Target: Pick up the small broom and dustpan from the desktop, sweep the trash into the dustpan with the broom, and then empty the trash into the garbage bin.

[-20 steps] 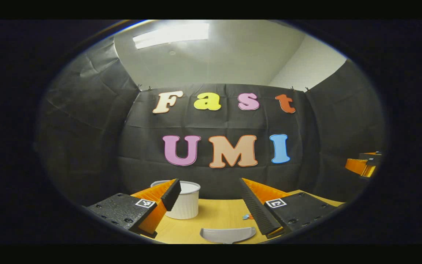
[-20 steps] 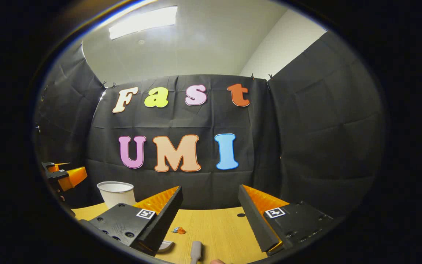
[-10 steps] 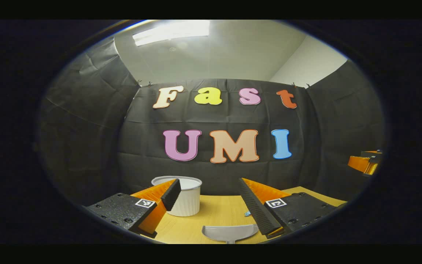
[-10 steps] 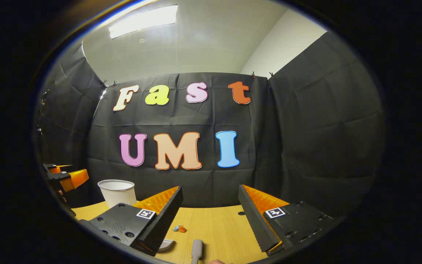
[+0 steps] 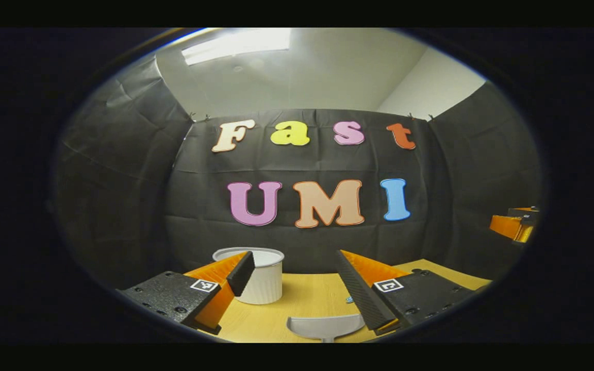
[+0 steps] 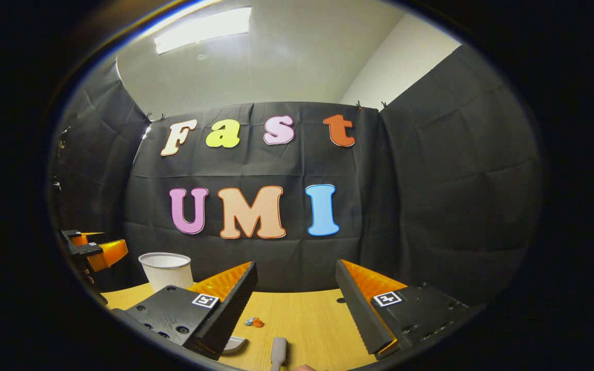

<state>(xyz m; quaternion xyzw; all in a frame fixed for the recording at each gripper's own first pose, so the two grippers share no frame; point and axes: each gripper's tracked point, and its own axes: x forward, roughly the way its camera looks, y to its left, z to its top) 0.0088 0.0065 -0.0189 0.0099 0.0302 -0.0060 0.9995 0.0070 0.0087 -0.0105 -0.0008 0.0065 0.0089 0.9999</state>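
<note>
The pick-up step is in hand: the left gripper (image 5: 297, 275), jaws apart, is poised above the dustpan (image 5: 324, 326) near the garbage bin (image 5: 256, 278); the right gripper (image 6: 297, 291), jaws apart, above the broom handle (image 6: 278, 353). Lowering and closing are called for next.

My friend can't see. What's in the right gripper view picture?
The right gripper hangs open above a wooden desk. Below it lie a small bit of trash and a grey handle, with a white bin farther left.
</note>
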